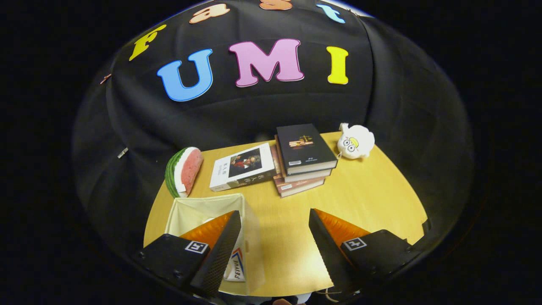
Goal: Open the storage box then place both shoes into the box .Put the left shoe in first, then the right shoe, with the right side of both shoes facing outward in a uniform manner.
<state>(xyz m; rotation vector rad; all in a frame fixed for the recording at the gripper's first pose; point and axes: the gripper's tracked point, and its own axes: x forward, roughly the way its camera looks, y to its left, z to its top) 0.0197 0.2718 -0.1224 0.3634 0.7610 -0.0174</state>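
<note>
My gripper (275, 241) hangs with fingers apart above the table (372, 199), the left finger (220, 250) over the open storage box (203, 209). Beyond lie a watermelon slice (184, 170), a single book (243, 167), a book stack (302, 159) and a plush toy (356, 142), left to right.

The storage box (199, 207) is cream, the table (364, 190) yellow wood-grain. The gripper (274, 235) has spread orange-backed black fingers (224, 250). The watermelon slice (184, 171) is green-striped and red; the plush toy (355, 142) is white, perhaps with yellow on it.
</note>
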